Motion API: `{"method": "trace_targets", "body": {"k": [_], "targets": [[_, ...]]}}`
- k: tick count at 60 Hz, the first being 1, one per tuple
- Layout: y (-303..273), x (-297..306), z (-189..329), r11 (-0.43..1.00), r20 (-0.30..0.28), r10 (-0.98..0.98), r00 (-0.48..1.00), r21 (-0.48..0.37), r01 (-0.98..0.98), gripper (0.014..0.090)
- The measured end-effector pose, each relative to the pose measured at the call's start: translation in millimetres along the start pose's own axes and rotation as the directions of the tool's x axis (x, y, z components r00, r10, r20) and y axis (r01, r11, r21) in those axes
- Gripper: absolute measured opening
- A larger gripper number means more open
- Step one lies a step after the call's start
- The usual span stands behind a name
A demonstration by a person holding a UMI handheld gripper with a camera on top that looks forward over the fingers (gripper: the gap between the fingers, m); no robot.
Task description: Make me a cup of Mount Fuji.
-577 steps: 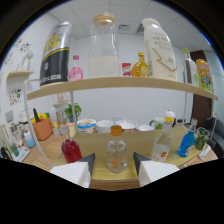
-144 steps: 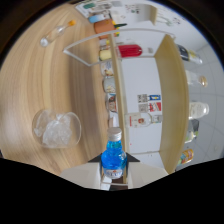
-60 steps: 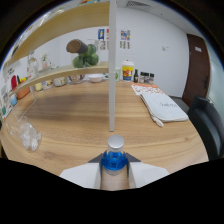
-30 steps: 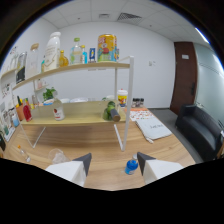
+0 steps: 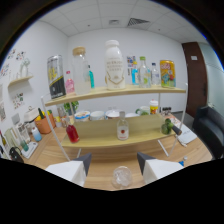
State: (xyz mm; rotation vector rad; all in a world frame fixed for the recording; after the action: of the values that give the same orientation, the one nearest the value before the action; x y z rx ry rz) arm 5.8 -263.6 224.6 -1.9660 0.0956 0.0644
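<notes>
The gripper (image 5: 114, 167) has its two fingers apart, with a wide gap between them, and they hold nothing. Between the fingers, a little ahead of them on the wooden table (image 5: 100, 159), stands a clear glass cup (image 5: 121, 176) that seems to have ice inside. It rests on the table and the fingers do not touch it.

Beyond the cup there is a two-level wooden shelf (image 5: 115, 92) on thin white legs. On the lower board, almost straight ahead, stands a small clear bottle with a red label (image 5: 122, 129). To the left on the same board is a bottle of red liquid (image 5: 73, 132), and behind them a row of small white cups or tins (image 5: 98, 115). At the right end of this board lies a dark green round thing (image 5: 166, 128), which I cannot identify.

On the upper board, from left to right, stand a black can (image 5: 56, 77), a tall clear bottle with a light cap (image 5: 80, 71), a big white bottle (image 5: 115, 65), some smaller clear bottles (image 5: 143, 73) and a yellow can (image 5: 167, 74).

At the far left on the table there is an orange pot (image 5: 43, 124) with tools and a green plant (image 5: 70, 107) near it. On the right side a dark chair (image 5: 209, 127) stands near a brown door (image 5: 194, 75).
</notes>
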Motion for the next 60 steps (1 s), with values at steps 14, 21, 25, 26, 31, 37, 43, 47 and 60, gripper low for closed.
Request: {"method": "trace_targets", "body": {"k": [14, 21, 25, 26, 31, 37, 43, 47, 60], "targets": [[-148, -71, 12, 0.976, 0.060, -0.039, 0.997, 0.216, 0.025, 0.0854], [-189, -93, 30, 0.967, 0.071, -0.044, 0.997, 0.252, 0.025, 0.0843], [-202, -96, 44, 0.966, 0.052, -0.058, 0.997, 0.254, 0.043, 0.0822], [-205, -96, 48, 0.966, 0.048, -0.061, 0.997, 0.253, 0.047, 0.0815], [-209, -99, 67, 0.969, 0.034, -0.068, 0.997, 0.241, 0.058, 0.0761], [-210, -93, 85, 0.974, 0.010, -0.065, 0.998, 0.218, 0.062, 0.0642], [-212, -92, 93, 0.974, -0.013, -0.080, 0.997, 0.213, 0.080, 0.0434], [-212, -95, 94, 0.974, -0.004, -0.088, 0.996, 0.209, 0.087, 0.0414], [-220, -100, 76, 0.964, 0.012, -0.116, 0.993, 0.240, 0.110, 0.0380]]}}
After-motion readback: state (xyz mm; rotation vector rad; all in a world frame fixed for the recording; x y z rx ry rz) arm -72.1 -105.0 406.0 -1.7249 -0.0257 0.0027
